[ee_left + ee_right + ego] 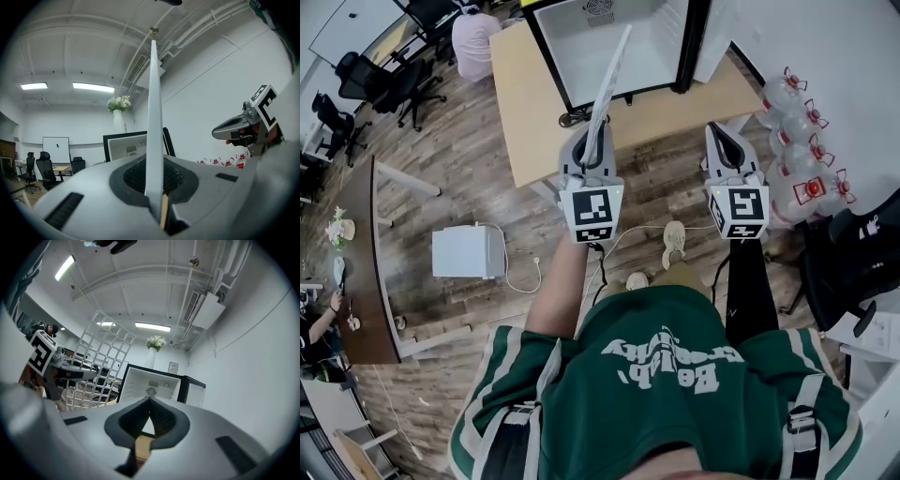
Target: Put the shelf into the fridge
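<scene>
A white wire shelf (610,82) stands upright on edge in my left gripper (591,142), which is shut on its lower edge. In the left gripper view the shelf (153,112) is a thin white blade rising from between the jaws. The grid of the shelf (101,357) shows in the right gripper view, to the left. An open fridge (619,42) with a white, bare inside stands on a wooden table (539,122) ahead of both grippers. My right gripper (728,142) is beside the left one, level with it, jaws together and nothing in them.
Several water bottles (797,141) with red caps stand by the right wall. A white box (467,251) sits on the wood floor at the left, beside a dark table (361,262). Black office chairs (384,80) stand at the far left.
</scene>
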